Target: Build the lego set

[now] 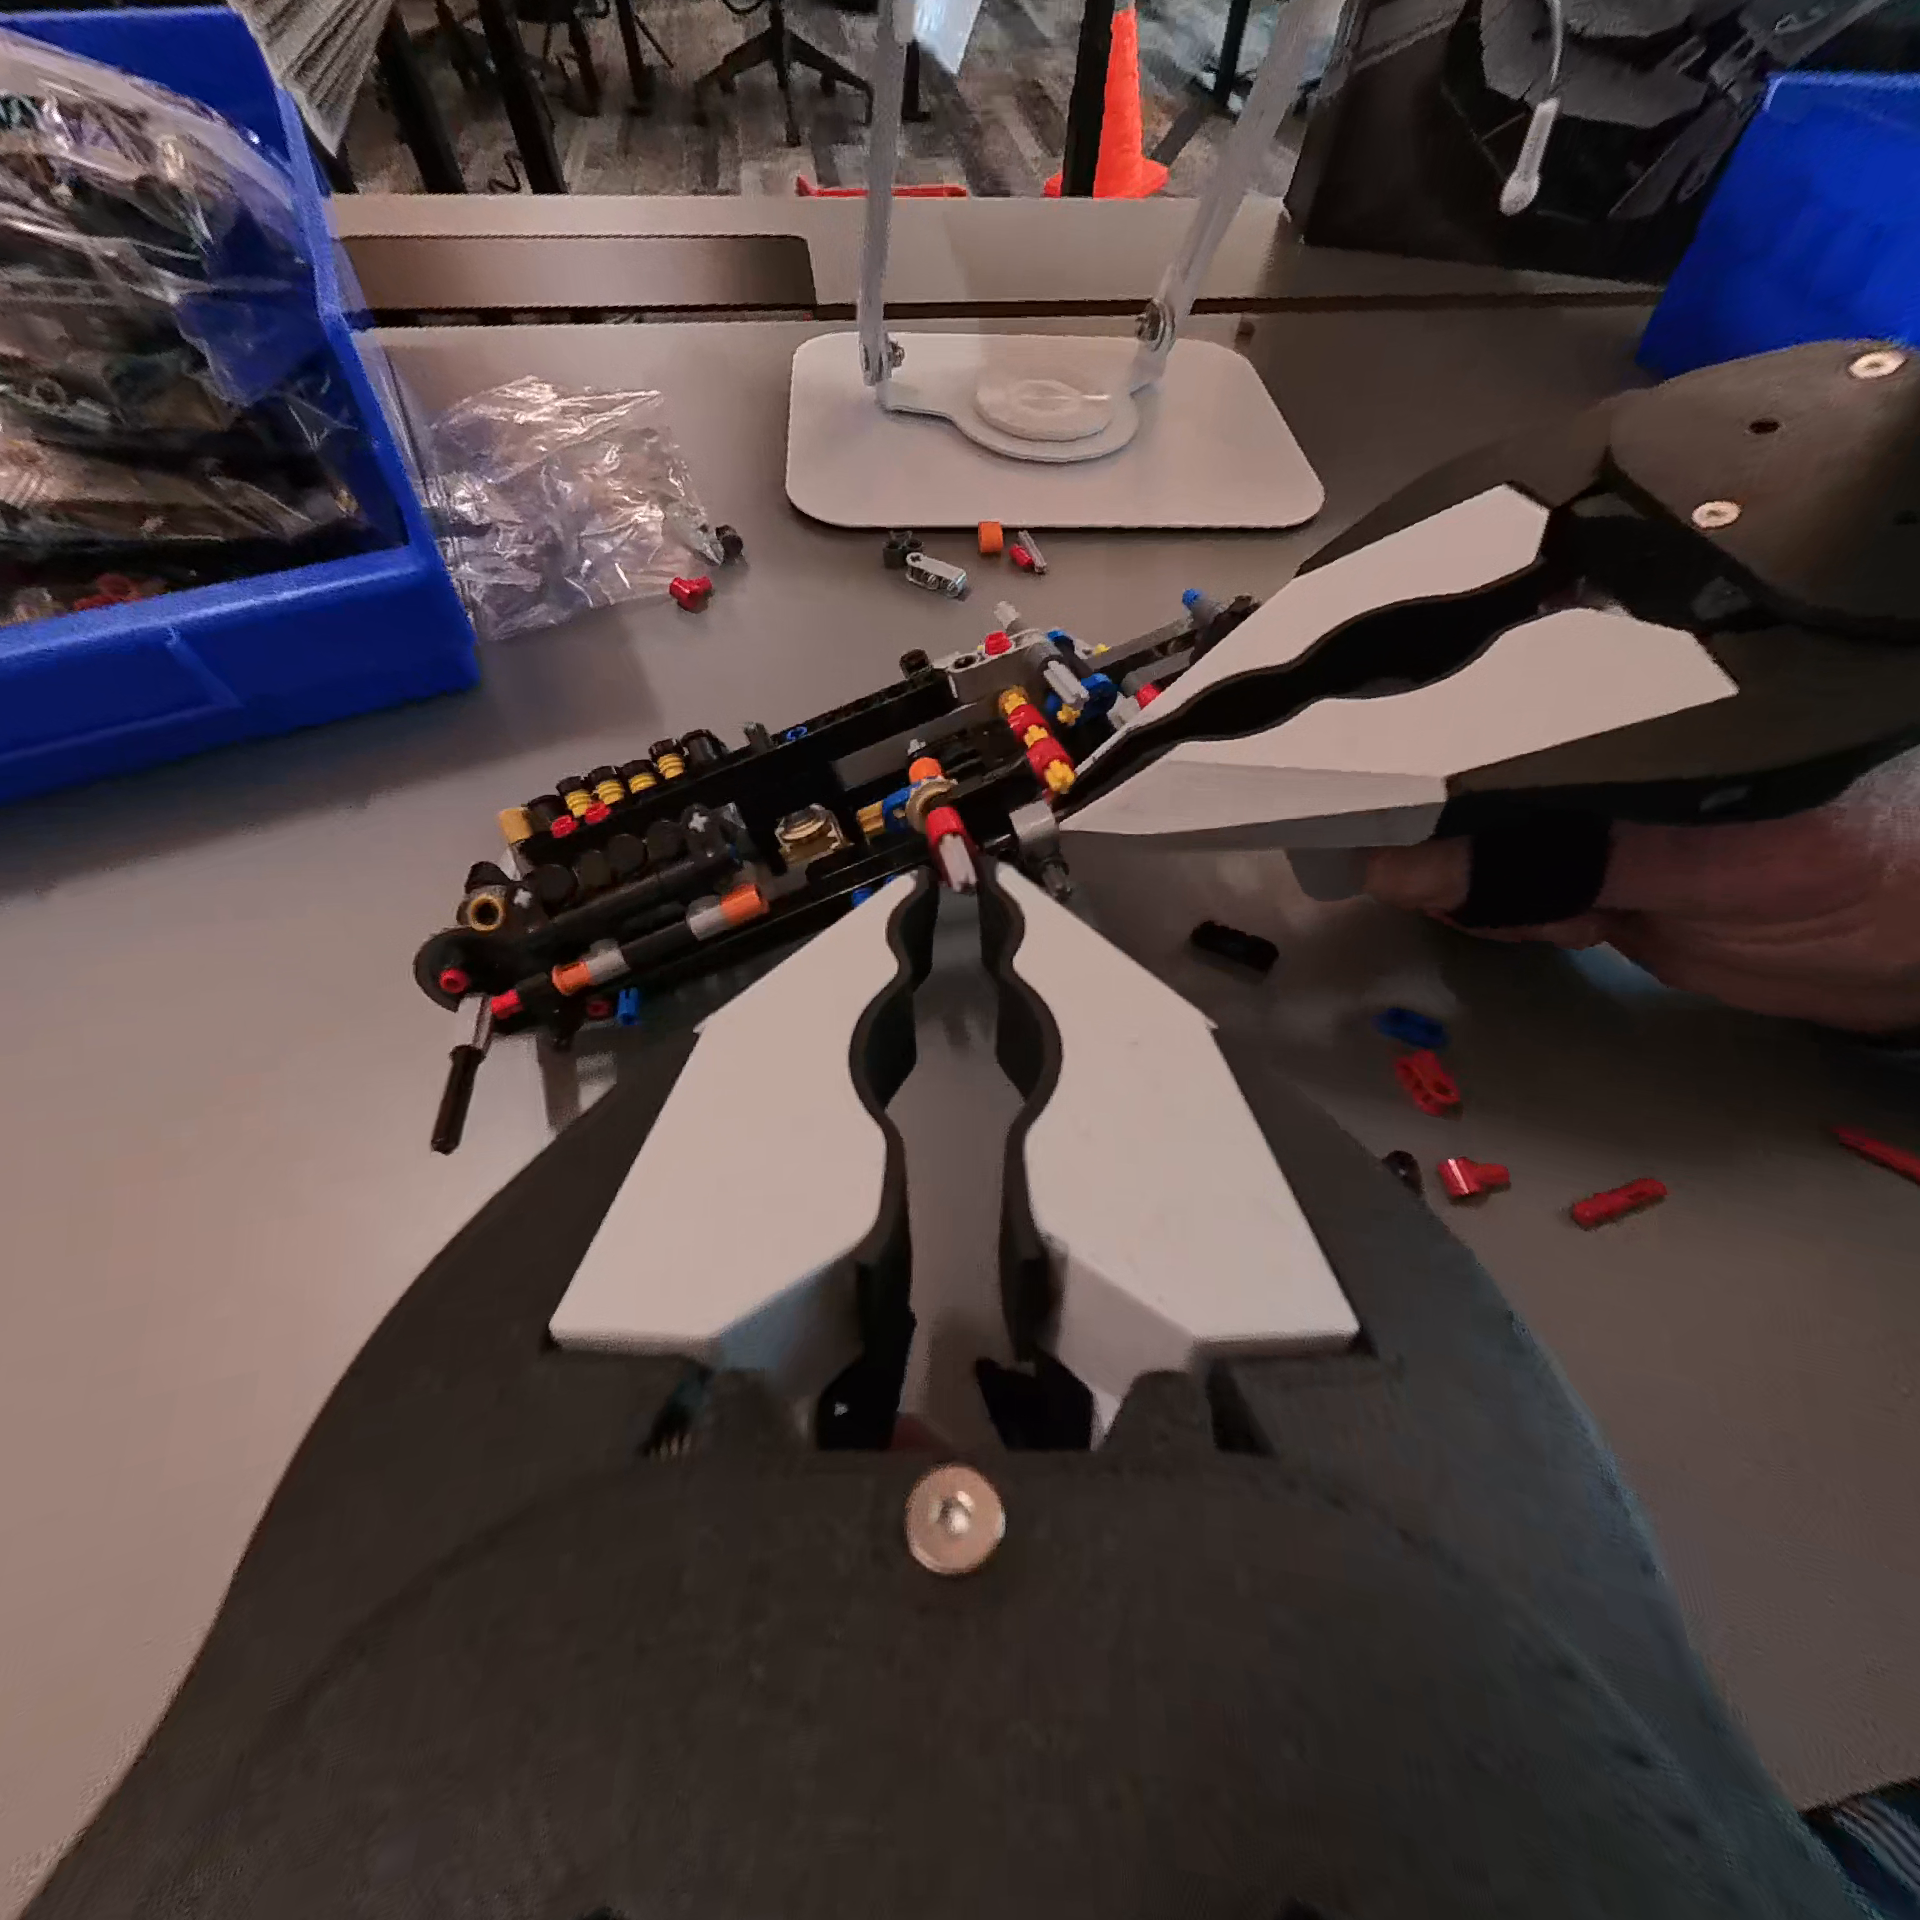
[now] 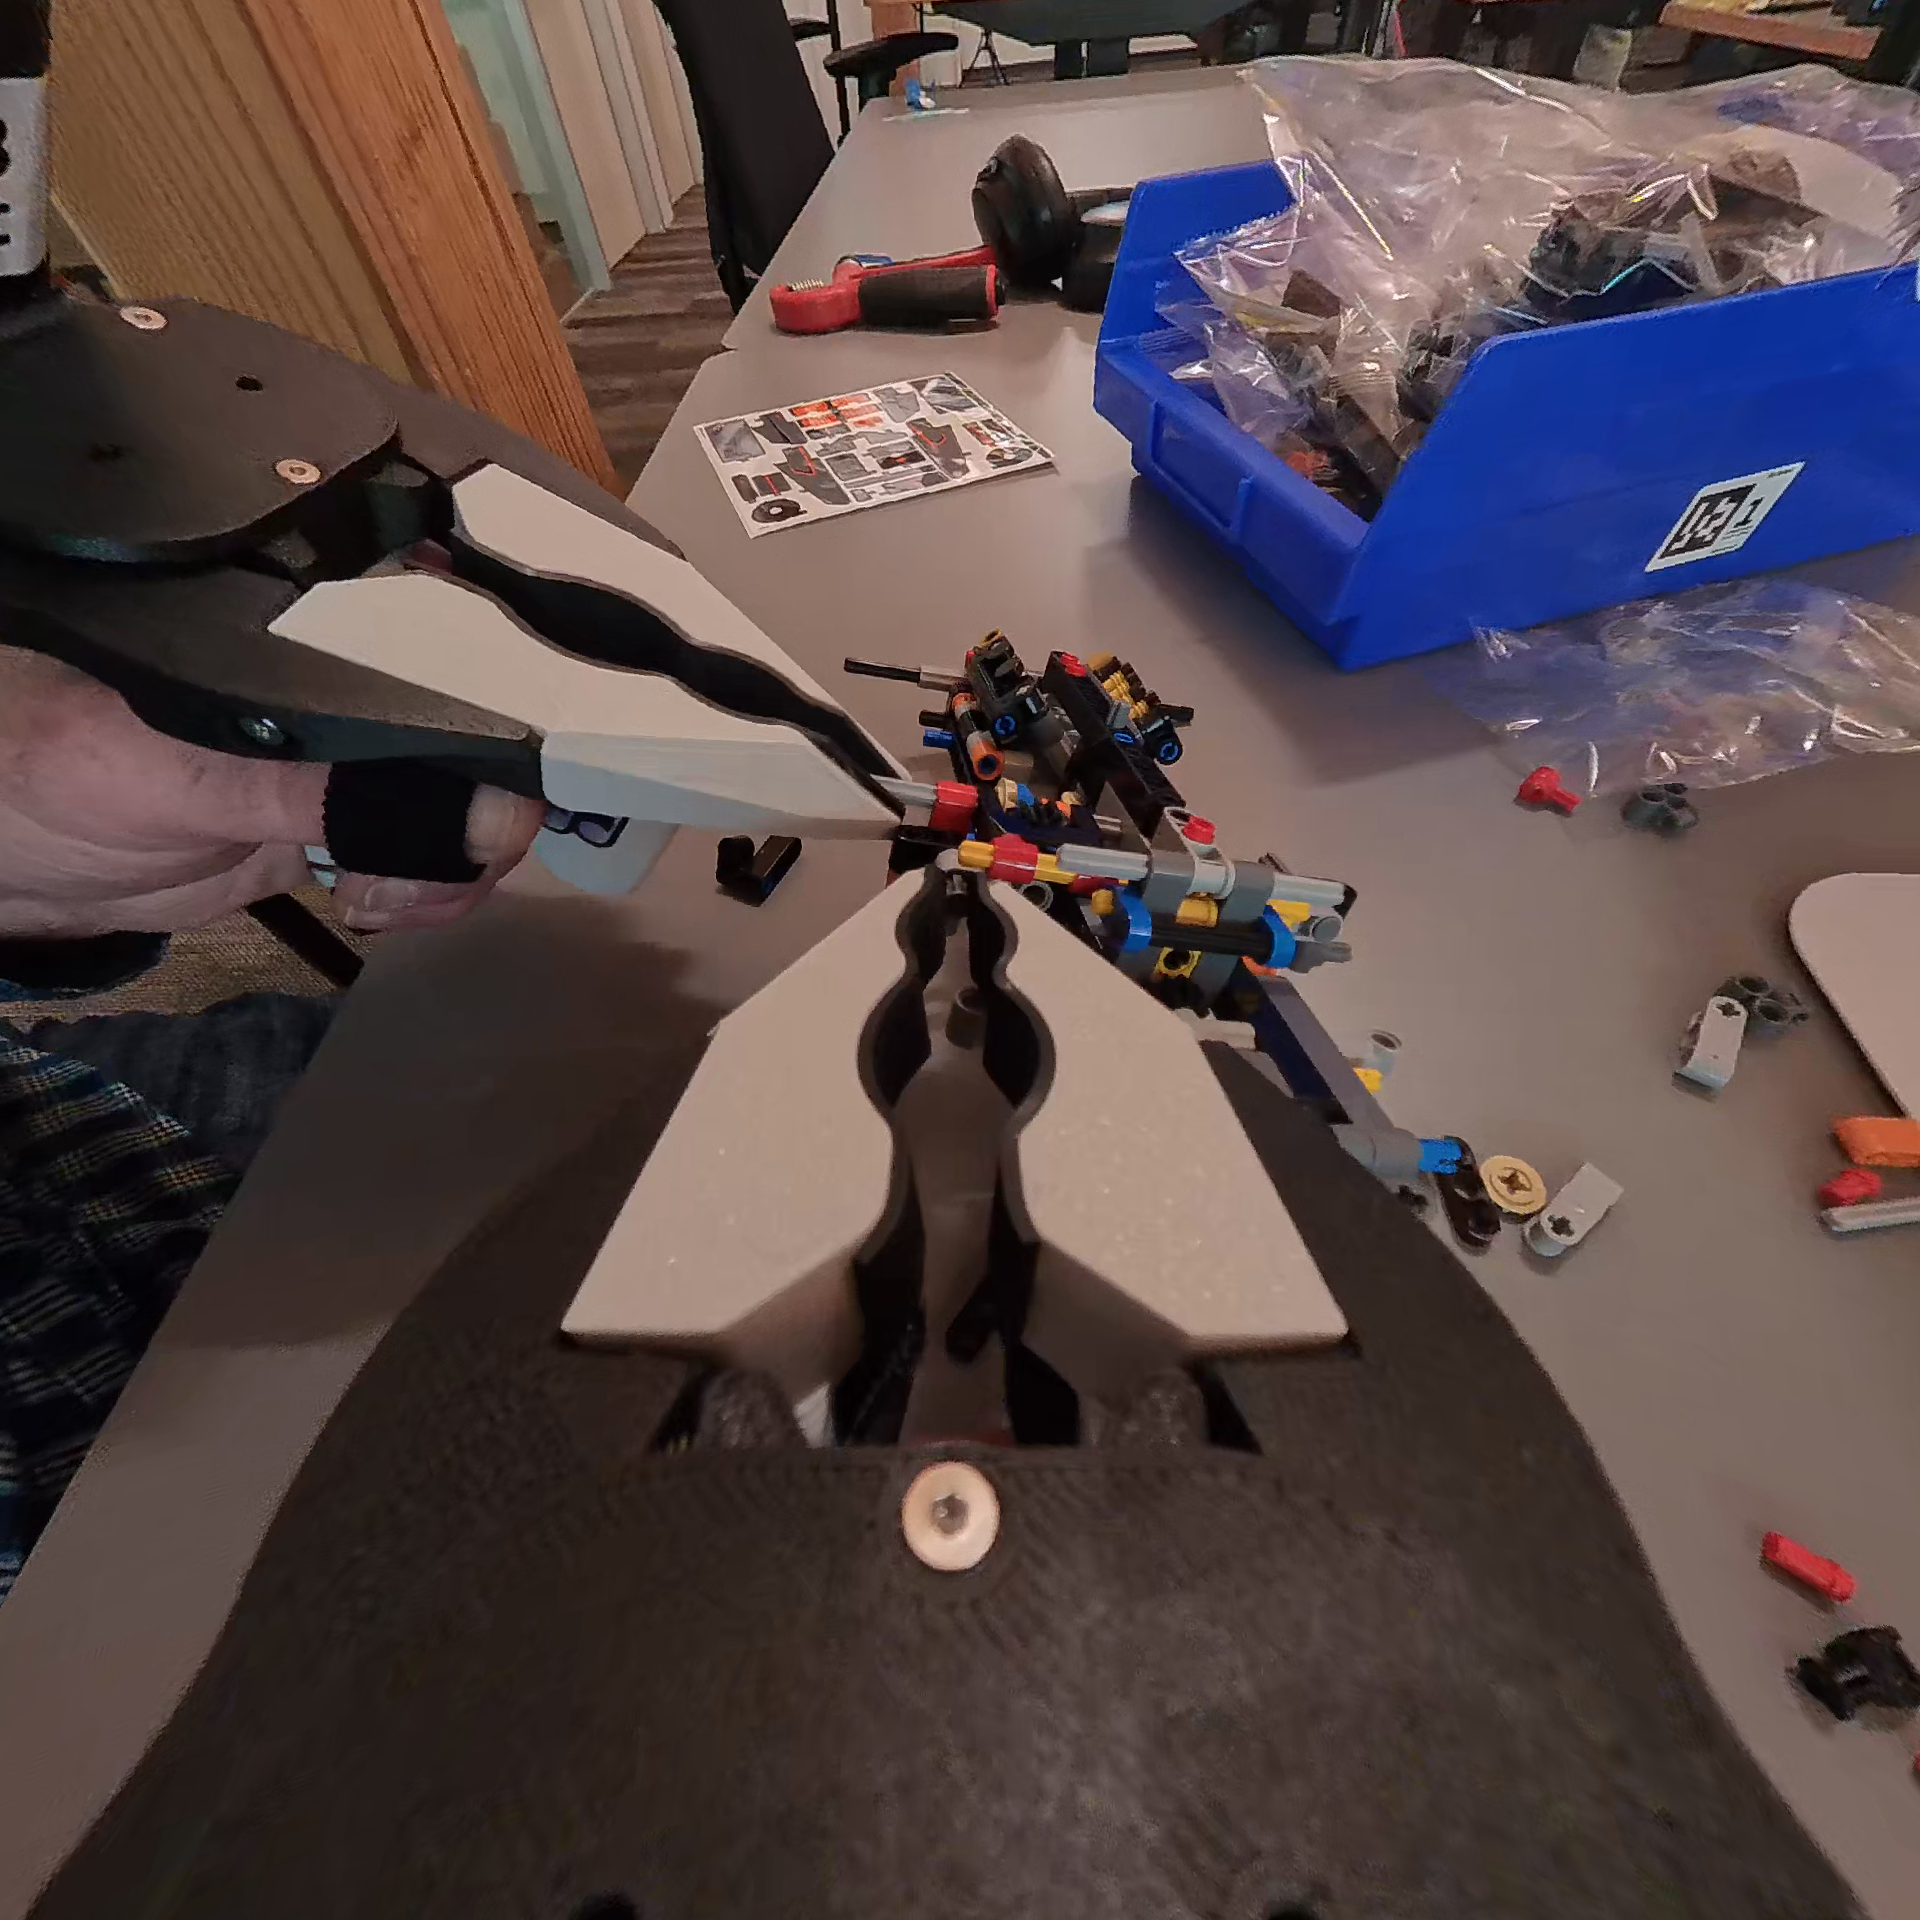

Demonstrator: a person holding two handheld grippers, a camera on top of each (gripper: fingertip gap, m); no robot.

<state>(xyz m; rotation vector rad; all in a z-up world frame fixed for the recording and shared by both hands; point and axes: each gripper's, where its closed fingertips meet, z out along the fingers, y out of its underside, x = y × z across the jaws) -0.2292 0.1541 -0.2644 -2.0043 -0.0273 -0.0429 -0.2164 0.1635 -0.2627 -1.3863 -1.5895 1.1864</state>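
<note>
A long black Technic chassis (image 1: 727,831) with yellow, red and blue pins lies on the grey table; it also shows in the right wrist view (image 2: 1091,769). My left gripper (image 1: 958,883) is shut on a grey axle with a red bush (image 1: 951,844) that sticks out of the chassis's near side. In the right wrist view the left gripper (image 2: 894,810) comes in from the left, holding that axle (image 2: 935,800). My right gripper (image 2: 958,883) is shut on the chassis edge beside it. In the left wrist view the right gripper (image 1: 1065,821) pinches a grey connector (image 1: 1032,828).
A blue bin (image 1: 208,665) of bagged parts and a clear bag (image 1: 561,499) stand left; a white stand base (image 1: 1049,468) is behind. Loose red (image 1: 1425,1081), blue (image 1: 1408,1023) and black (image 1: 1231,945) pieces lie right. A sticker sheet (image 2: 873,447) and a red-handled tool (image 2: 883,296) lie farther off. The tips of both grippers are at nearly the same place.
</note>
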